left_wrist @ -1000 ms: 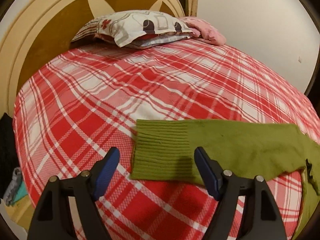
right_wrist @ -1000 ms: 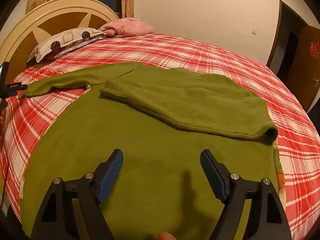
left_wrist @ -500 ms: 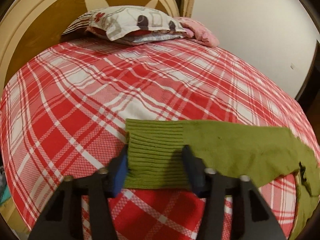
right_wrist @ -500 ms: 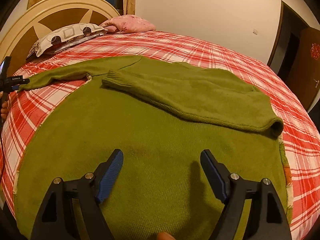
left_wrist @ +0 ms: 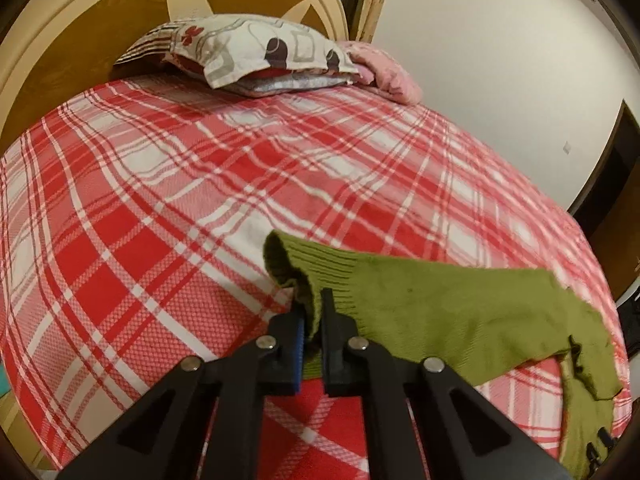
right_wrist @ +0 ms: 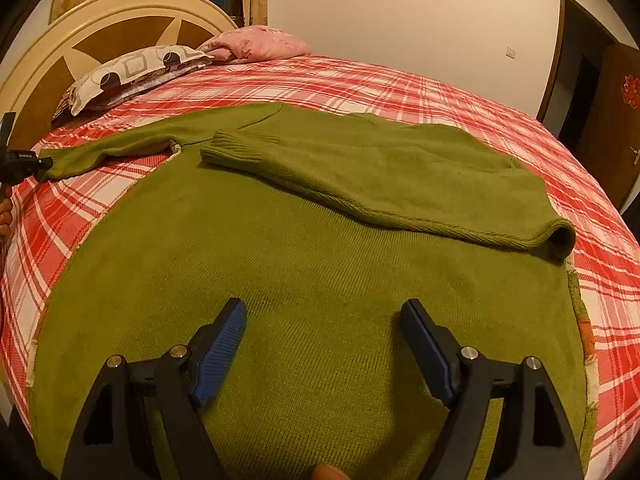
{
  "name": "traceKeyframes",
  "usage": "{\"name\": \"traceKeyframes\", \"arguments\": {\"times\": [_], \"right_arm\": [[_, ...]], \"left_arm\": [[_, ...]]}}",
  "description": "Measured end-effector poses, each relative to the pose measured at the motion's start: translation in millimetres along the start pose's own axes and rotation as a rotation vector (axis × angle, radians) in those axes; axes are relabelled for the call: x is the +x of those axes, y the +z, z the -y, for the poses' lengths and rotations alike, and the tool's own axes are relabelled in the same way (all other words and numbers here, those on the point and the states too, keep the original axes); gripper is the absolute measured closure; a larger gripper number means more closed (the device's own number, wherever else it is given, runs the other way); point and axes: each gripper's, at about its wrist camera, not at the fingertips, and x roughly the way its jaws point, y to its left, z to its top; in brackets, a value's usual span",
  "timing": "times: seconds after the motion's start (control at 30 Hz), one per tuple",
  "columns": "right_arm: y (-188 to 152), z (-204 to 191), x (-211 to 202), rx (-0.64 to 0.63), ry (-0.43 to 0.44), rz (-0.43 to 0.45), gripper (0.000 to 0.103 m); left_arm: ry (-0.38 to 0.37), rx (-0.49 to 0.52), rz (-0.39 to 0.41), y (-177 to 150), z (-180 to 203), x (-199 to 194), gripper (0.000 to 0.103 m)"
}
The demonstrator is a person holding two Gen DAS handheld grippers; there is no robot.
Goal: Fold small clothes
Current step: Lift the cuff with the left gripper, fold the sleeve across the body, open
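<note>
Small white lettering runs along the black body of the left gripper at the edge of the right wrist view, but it stays too tiny to read. A red ornament hangs on the brown door, its character unreadable. Nothing else carries writing.

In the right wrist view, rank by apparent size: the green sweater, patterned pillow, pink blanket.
1. green sweater, by far the largest, though nearest the camera.
2. and 3. patterned pillow and pink blanket: look alike, unranked.
</note>
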Motion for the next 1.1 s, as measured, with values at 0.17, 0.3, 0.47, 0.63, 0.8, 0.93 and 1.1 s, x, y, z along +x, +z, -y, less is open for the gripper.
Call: {"name": "traceKeyframes", "arguments": {"times": [0.17,0.3,0.47,0.63,0.8,0.93,1.1], "right_arm": [[-1.1,0.7,-1.3,0.003,0.001,0.006,0.023],[-1.2,2.1,-2.8,0.009,0.006,0.010,0.023],[0.1,6.5,-11.0,0.024,0.024,0.024,0.023],[1.7,12.5,-25.2,0.029,0.023,0.043,0.023],[0.0,24.0,-42.7,0.045,0.027,0.071,0.023],[-4.0,33.4,-51.7,0.055,0.027,0.081,0.023],[-10.9,48.9,-57.4,0.078,0.026,0.078,0.023]], "left_arm": [[-0.015,0.010,0.016,7.0,8.5,-9.1,0.097],[-0.069,0.020,0.027,13.0,24.0,-21.5,0.097],[-0.158,0.033,0.052,20.6,55.9,-47.1,0.098],[-0.259,0.055,0.082,32.1,100.2,-75.0,0.098],[-0.325,0.107,0.112,38.6,148.3,-93.9,0.098],[-0.354,0.138,0.116,39.8,177.8,-99.0,0.098],[-0.401,0.147,0.104,39.7,207.3,-101.3,0.098]]}}
